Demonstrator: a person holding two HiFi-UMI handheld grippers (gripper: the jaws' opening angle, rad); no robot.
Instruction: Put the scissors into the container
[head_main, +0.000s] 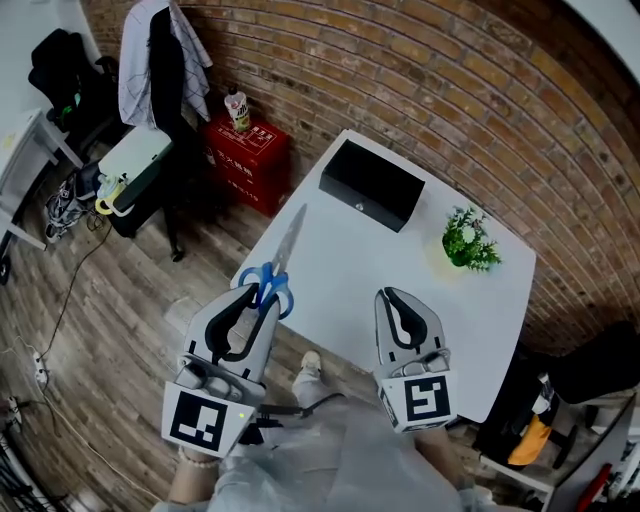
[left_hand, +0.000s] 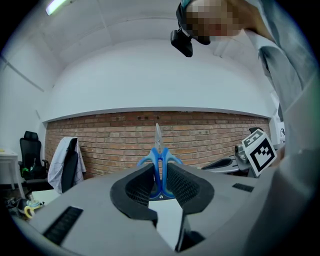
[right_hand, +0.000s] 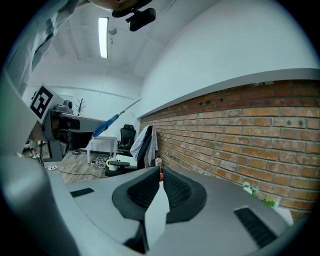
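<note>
Holding scissors (head_main: 286, 248) by the blue handles in the clamped left gripper (head_main: 260, 296), short of the black container (head_main: 372, 185); may pivot and drop

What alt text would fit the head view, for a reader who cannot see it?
Seen from above, the left gripper holds blue-handled scissors, blades pointing forward, at the edge of a white table that bears a black container at its far side and a small plant. The right gripper is shut and empty.
</note>
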